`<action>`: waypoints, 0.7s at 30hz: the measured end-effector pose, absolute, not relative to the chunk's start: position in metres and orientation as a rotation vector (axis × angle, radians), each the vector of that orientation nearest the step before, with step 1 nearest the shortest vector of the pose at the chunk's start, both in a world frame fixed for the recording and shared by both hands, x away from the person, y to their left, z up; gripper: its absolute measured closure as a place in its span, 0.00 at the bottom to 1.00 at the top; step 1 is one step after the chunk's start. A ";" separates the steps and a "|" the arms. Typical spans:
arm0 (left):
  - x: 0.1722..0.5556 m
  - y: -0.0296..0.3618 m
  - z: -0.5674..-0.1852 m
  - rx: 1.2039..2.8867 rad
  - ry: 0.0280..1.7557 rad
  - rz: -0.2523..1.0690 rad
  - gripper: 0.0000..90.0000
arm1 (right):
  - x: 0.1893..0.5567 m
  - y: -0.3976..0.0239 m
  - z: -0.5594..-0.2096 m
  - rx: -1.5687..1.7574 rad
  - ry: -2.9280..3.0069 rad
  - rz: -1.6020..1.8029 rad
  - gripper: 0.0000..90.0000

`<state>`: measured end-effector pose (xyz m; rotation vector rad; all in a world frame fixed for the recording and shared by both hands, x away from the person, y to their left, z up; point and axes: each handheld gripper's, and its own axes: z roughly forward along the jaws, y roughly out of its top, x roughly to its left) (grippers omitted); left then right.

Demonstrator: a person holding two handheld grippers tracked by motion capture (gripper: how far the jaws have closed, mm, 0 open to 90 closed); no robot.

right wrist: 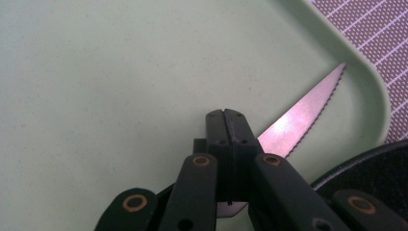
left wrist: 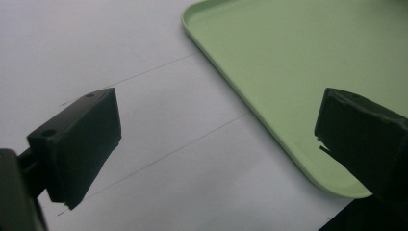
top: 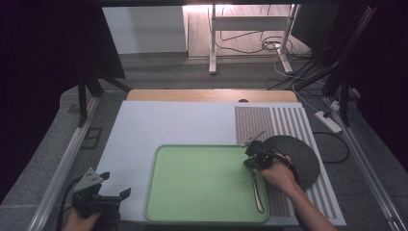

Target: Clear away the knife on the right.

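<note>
The high view is dim and soft, with dark edges on both sides; a bright overexposed strip of light sits at the top centre. The table (top: 168, 125) is evenly lit, with weak shadows. In the right gripper view, the knife blade (right wrist: 300, 120) shows glare, and the near jaws are slightly blurred.
</note>
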<state>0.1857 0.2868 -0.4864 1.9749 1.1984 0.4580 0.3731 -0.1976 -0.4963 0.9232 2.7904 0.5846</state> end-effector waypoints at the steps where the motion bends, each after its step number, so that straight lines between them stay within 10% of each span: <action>1: 0.186 0.287 -0.486 1.976 1.198 0.458 0.04 | 0.373 -0.198 -0.496 0.925 2.791 0.583 1.00; 21: 0.185 0.287 -0.486 1.970 1.195 0.459 0.04 | 0.368 -0.199 -0.485 1.051 2.727 0.697 0.67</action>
